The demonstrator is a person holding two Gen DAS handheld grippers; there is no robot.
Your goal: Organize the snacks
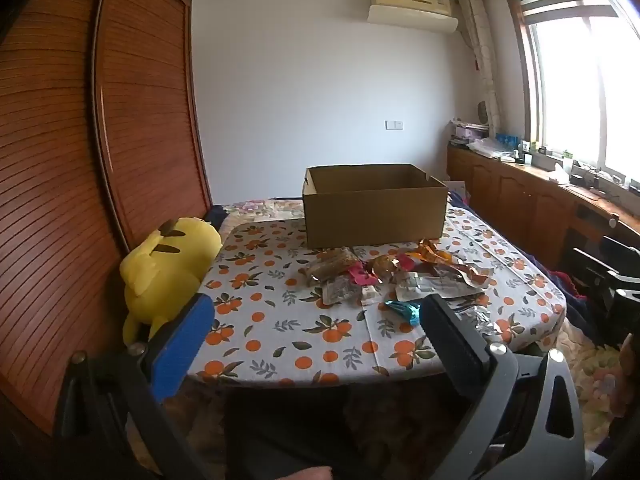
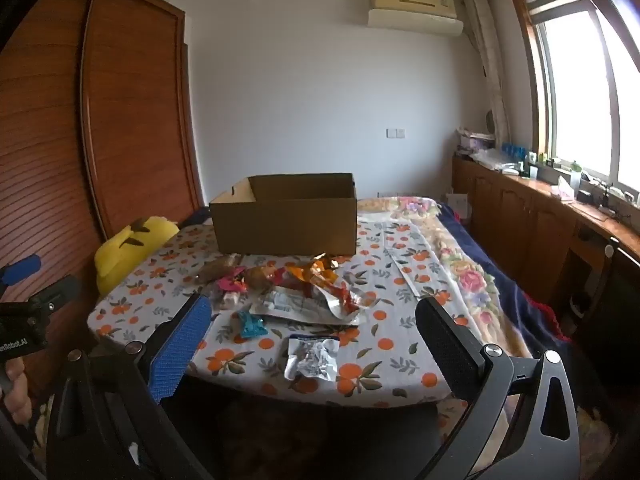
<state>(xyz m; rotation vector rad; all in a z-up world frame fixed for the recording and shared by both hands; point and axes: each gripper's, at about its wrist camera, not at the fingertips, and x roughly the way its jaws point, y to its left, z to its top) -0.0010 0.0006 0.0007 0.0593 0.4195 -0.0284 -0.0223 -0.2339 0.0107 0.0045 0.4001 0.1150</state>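
Note:
An open cardboard box stands at the far side of a table covered with an orange-fruit cloth; it also shows in the right wrist view. A pile of snack packets lies in front of the box, also seen from the right. A silver packet lies alone near the front edge, with a small teal packet beside the pile. My left gripper is open and empty, held before the table's front edge. My right gripper is open and empty above the front edge.
A yellow plush toy leans at the table's left edge against a wooden wardrobe. A bed with floral bedding lies right of the table. Wooden cabinets with clutter run under the window at right.

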